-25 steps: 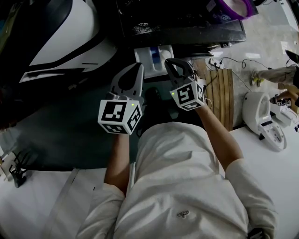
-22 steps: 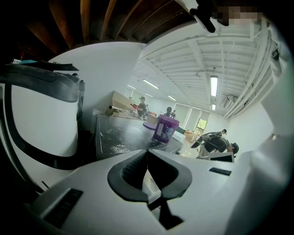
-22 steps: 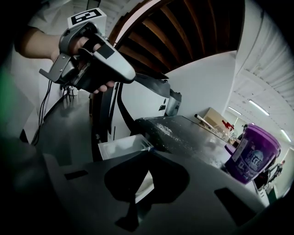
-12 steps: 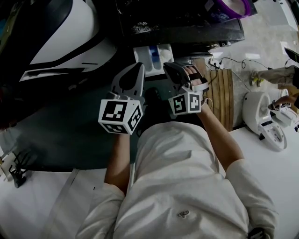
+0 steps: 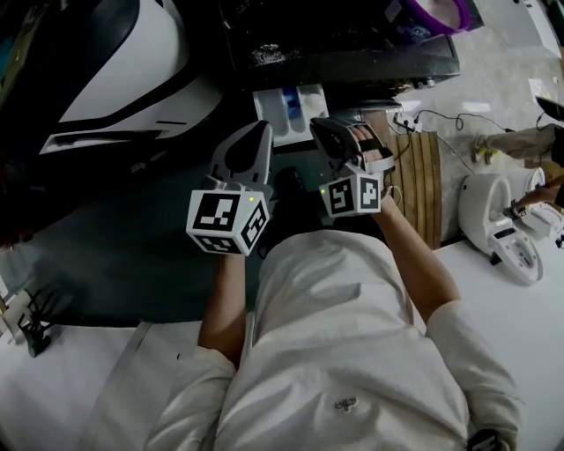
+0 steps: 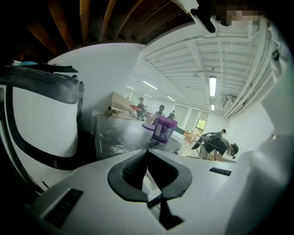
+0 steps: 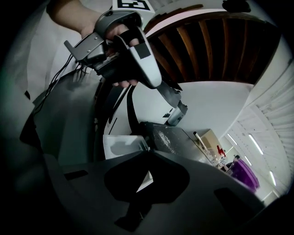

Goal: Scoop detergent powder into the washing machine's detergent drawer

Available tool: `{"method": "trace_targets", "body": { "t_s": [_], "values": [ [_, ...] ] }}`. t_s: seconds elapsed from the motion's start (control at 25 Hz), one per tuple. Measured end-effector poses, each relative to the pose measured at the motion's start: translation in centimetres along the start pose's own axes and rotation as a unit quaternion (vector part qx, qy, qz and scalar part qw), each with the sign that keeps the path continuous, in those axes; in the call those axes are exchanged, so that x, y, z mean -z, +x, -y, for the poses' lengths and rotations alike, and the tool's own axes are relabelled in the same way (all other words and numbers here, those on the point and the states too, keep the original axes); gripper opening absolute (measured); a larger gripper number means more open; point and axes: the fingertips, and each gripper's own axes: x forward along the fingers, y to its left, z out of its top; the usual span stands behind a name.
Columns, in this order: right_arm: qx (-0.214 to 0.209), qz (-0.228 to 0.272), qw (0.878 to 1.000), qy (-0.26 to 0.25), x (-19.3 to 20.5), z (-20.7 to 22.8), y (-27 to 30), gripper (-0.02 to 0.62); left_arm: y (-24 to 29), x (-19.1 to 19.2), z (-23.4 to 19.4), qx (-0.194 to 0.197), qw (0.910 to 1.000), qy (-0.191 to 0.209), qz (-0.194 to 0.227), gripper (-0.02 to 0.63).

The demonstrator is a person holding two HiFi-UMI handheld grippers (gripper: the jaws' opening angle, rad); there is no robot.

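Detergent drawer was pulled out of the front of the washing machine, white with a blue bit inside, sitting just under the machine's dark top surface. Both grippers were held up close in front of it, side by side but not touching each other. The left gripper was the white one, and its own view showed the jaws closed tip to tip with nothing between them, pointing toward the drawer and the top of the machine. The right gripper was the dark one, just to the right of the drawer's front. Its jaws were shut too and empty, with a sliver of the white drawer showing past them. Neither gripper was touching the drawer as far as I could tell. Some whitish powder was scattered on the machine's top, behind the drawer. A purple tub stood further along that same top, toward the right; couldn't see what was in it. The person in a light shirt was leaning over all this, and a slatted wooden board lay on the floor off to the right of the right gripper.
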Motion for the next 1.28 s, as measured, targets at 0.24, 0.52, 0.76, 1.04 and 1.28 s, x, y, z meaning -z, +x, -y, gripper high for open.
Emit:
{"method": "trace_targets", "body": {
  "t_s": [0.24,0.52,0.76,1.04,1.28],
  "values": [
    [0.001,0.014,0.993,0.114,-0.2,1.4,-0.5,0.008,-0.2,-0.2,-0.1,0.002,1.0000,0.000,0.004,0.018],
    [0.002,0.035,0.933,0.357,0.8,3.7,-1.3,0.008,-0.6,-0.4,-0.6,-0.001,0.9999,-0.001,0.011,0.018],
    [0.012,0.055,0.886,0.460,1.8,4.7,-2.0,0.008,-1.2,-0.6,-0.8,-0.003,0.9999,0.000,0.015,0.018],
    [0.013,0.083,0.844,0.529,1.2,6.0,-3.2,0.008,-1.4,-0.6,-0.4,-0.001,0.9999,0.004,0.015,0.018],
    [0.003,0.114,0.791,0.601,1.0,7.4,-4.6,0.008,-1.0,-1.1,0.3,-0.002,0.9998,0.008,0.021,0.018]
  ]
}}
